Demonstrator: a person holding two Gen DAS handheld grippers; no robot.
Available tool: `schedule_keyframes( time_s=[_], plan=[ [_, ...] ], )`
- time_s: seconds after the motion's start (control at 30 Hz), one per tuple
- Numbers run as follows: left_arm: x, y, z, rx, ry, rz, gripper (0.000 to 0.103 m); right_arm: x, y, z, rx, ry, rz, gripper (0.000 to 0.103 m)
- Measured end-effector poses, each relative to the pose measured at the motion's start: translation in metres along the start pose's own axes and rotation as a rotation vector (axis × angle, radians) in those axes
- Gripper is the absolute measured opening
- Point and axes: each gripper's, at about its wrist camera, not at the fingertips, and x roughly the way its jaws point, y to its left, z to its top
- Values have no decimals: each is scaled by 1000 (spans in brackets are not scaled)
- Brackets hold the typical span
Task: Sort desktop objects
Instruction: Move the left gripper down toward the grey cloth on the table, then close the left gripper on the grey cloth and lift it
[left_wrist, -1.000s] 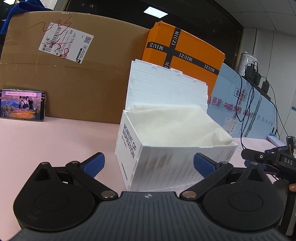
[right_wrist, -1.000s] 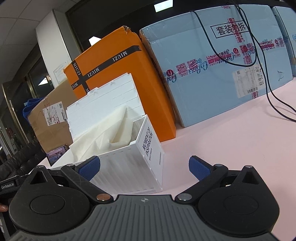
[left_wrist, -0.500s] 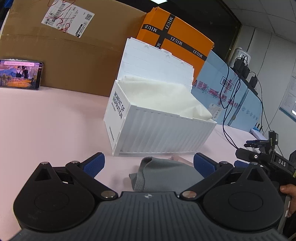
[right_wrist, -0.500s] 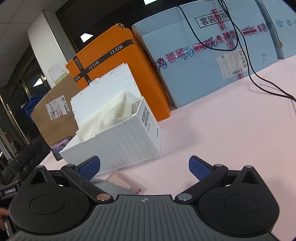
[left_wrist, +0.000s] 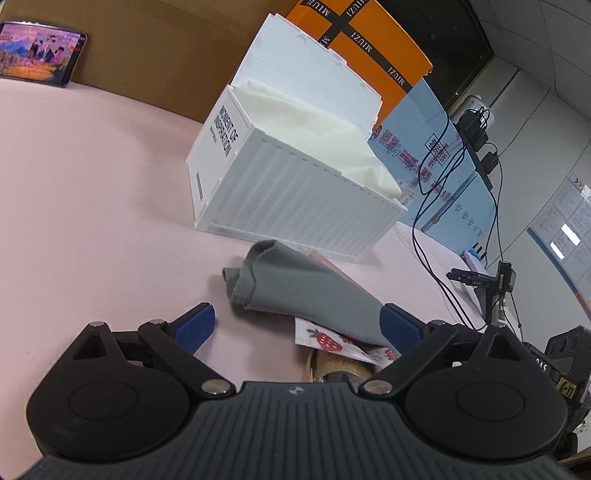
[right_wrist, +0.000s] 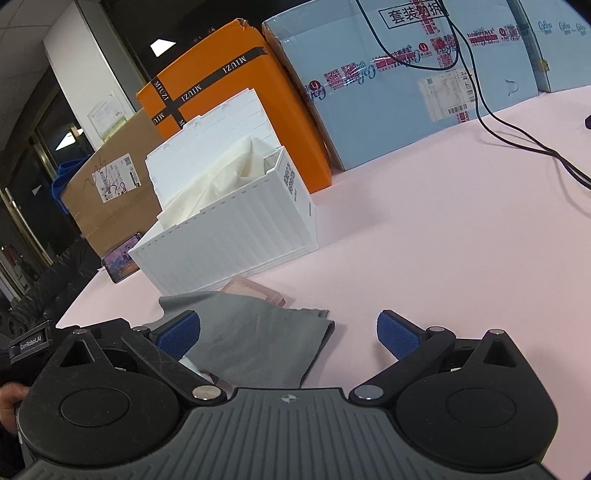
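A grey cloth lies crumpled on the pink table in front of an open white storage box lined with white fabric. It covers a strawberry-print card, a tape roll and a pink flat item. My left gripper is open and empty, just above the cloth's near edge. My right gripper is open and empty; the cloth lies between its fingers, toward the left one. The white box stands behind.
An orange box, a blue carton and a brown carton line the back. A phone leans on the brown carton. Black cables trail across the table at right.
Both grippers tilted down and drew back from the white box. The grey cloth and the items under it came into view. Both stayed open.
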Motion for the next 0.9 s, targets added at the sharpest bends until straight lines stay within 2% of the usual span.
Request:
schedule_keyframes(
  time_s=[0.27, 0.37, 0.53, 0.73, 0.8, 0.9],
  plan=[
    [6, 2, 4, -28, 25, -27, 90, -11, 1, -15, 27, 60, 20, 103],
    [9, 1, 8, -17, 39, -13, 84, -14, 3, -16, 21, 88, 50, 103],
    [17, 3, 14, -16, 47, 2, 71, -8, 8, -16, 73, 200, 218, 103],
    [24, 3, 18, -21, 46, 2, 71, 10, 22, -16, 114, 310, 334, 103],
    [26, 3, 17, -22, 45, -2, 71, 18, 25, -15, 161, 331, 355, 103],
    [27, 3, 17, -25, 43, -7, 71, 26, 32, -11, 184, 337, 337, 103]
  ],
)
